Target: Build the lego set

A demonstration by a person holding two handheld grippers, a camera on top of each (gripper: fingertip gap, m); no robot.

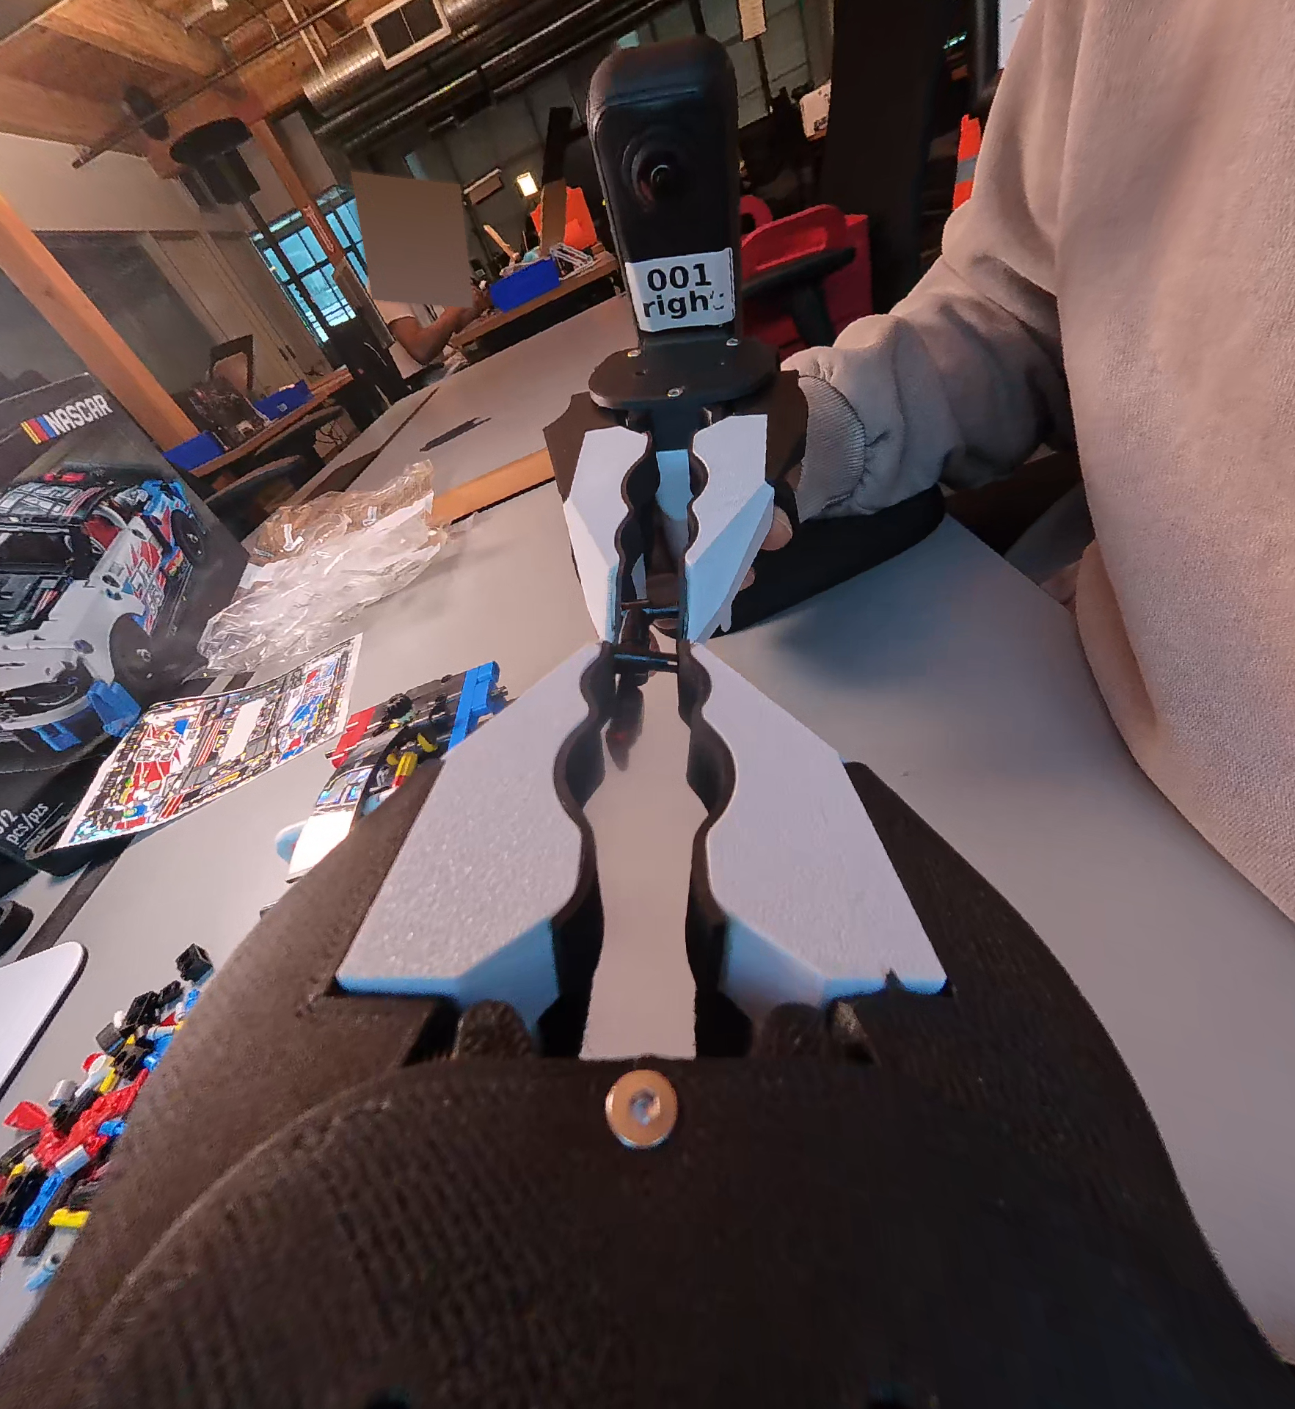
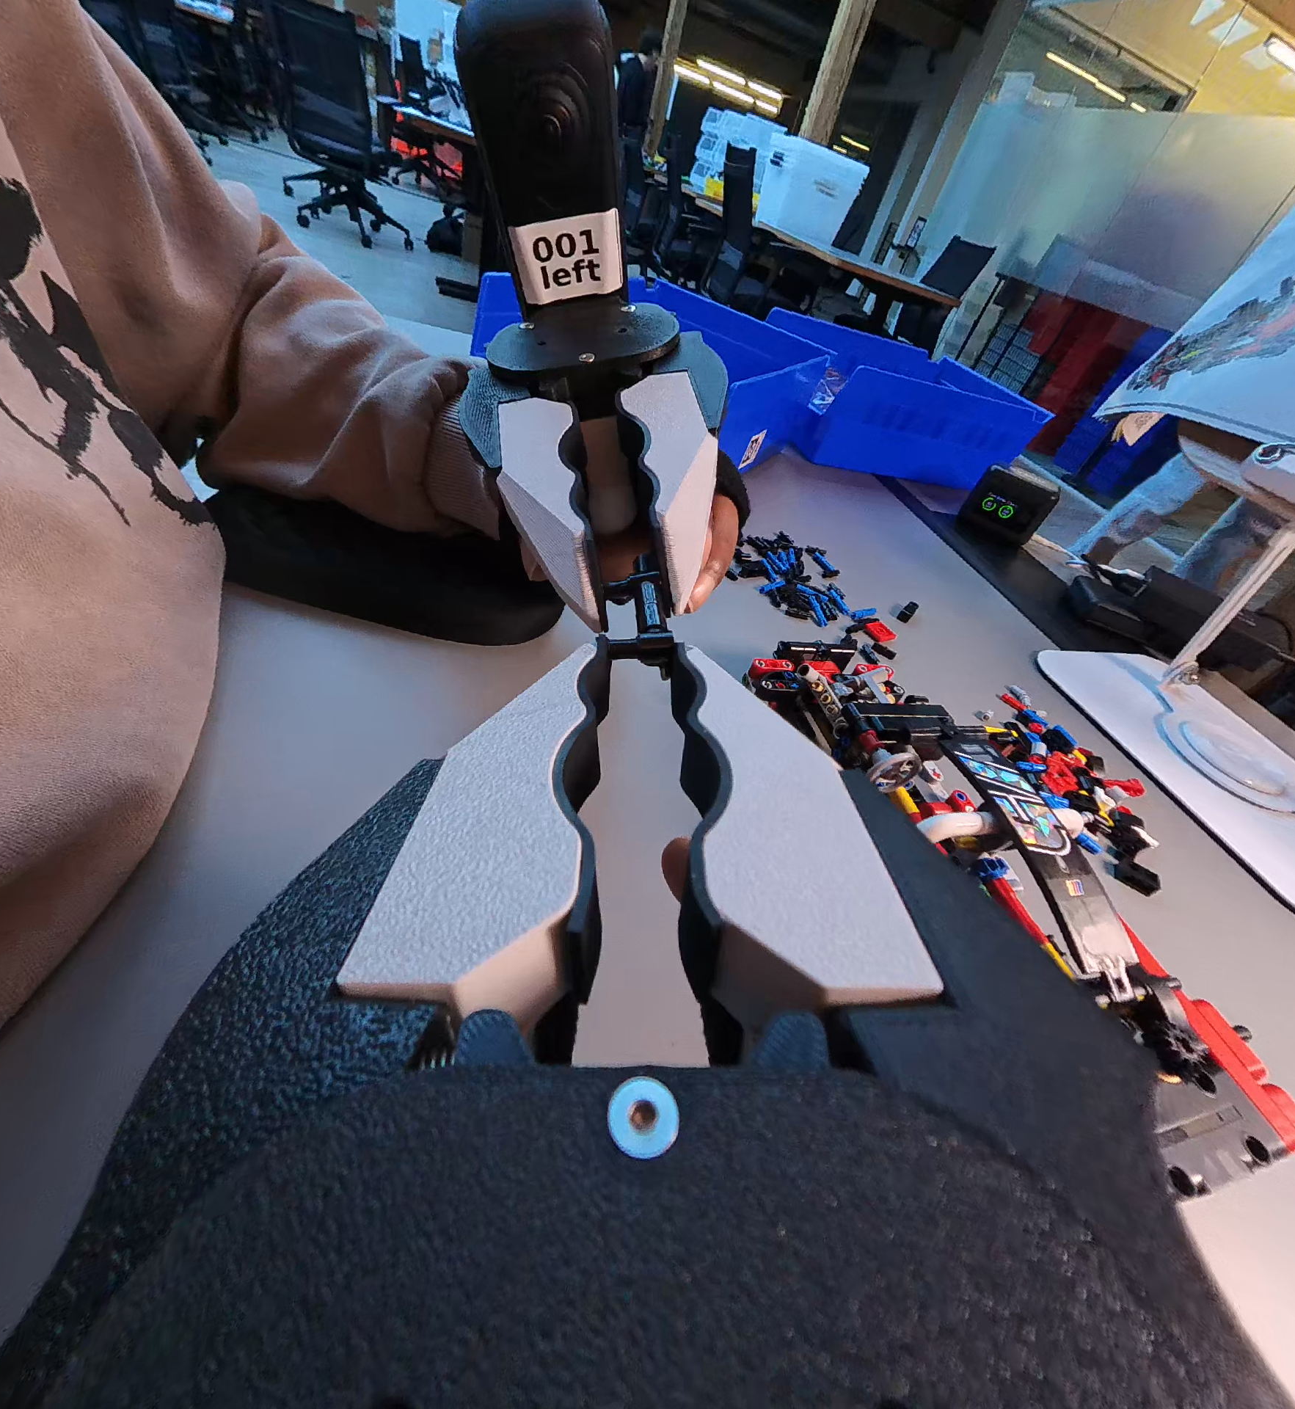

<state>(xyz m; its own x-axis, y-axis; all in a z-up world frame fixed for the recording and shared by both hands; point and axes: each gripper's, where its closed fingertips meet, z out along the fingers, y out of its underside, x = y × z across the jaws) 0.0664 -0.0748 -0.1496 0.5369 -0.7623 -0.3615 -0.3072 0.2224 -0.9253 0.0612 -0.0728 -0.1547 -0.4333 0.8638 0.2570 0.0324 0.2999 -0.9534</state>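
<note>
Black pin piece [image 2: 642, 610]: we see left gripper [image 1: 648, 662] and right gripper [image 2: 640, 652] both clamped on it, tip to tip.
Left view only: car box [image 1: 34, 610] at 9 o'clock.
Right view only: blue bins [image 2: 896, 396] at 1 o'clock.

Grey table [image 2: 324, 732]; on it loose bricks [image 1: 57, 1128], sticker sheet [image 1: 217, 739], part-built car [image 2: 1010, 823], plastic bags [image 1: 339, 556].

Blue bins [image 2: 926, 427] and office chairs [image 2: 339, 152] stand beyond the table [image 2: 324, 724].

Both grippers: textured black bodies, pale grey fingers [image 2: 781, 839] with wavy black inner edges, one silver screw [image 2: 642, 1117]; wearer's beige sweatshirt sleeve [image 1: 934, 396], ribbed cuff.
</note>
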